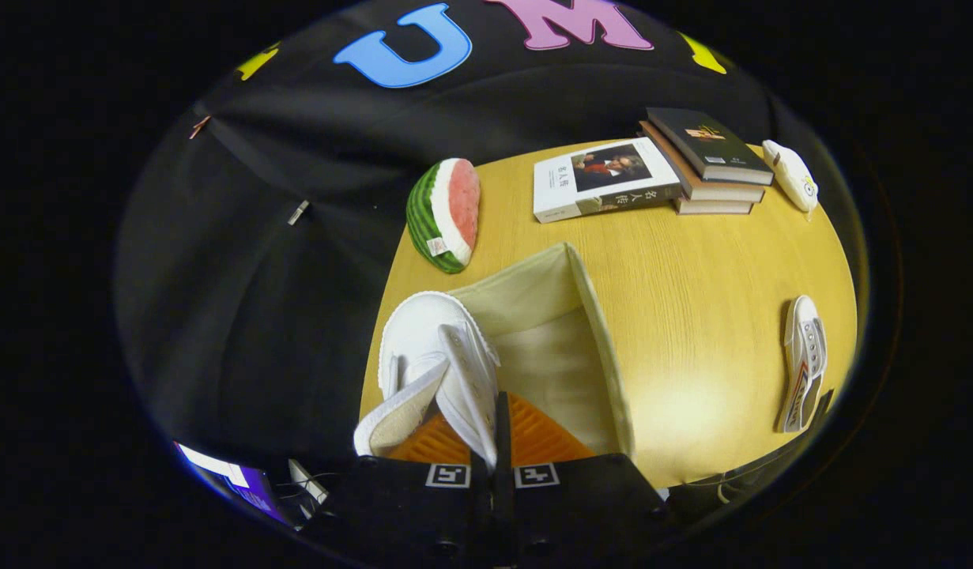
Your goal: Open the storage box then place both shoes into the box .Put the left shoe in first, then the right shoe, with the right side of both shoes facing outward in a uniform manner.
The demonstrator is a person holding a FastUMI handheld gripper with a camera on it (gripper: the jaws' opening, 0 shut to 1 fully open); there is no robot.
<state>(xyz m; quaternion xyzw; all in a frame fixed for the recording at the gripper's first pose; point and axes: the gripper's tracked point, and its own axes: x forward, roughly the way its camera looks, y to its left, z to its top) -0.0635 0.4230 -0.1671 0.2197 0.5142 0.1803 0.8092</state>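
Held shoe (443,356) covers storage box (557,348) wall at 9 o'clock; heel hidden behind gripper (498,442). Book stack (707,162) lower covers concealed. Second shoe (804,363) markings too small to tell.

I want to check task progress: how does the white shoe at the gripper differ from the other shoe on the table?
The held shoe is pinched between the gripper fingers, over the open storage box; the other shoe lies free on the table, beyond the box. Both are white sneakers.
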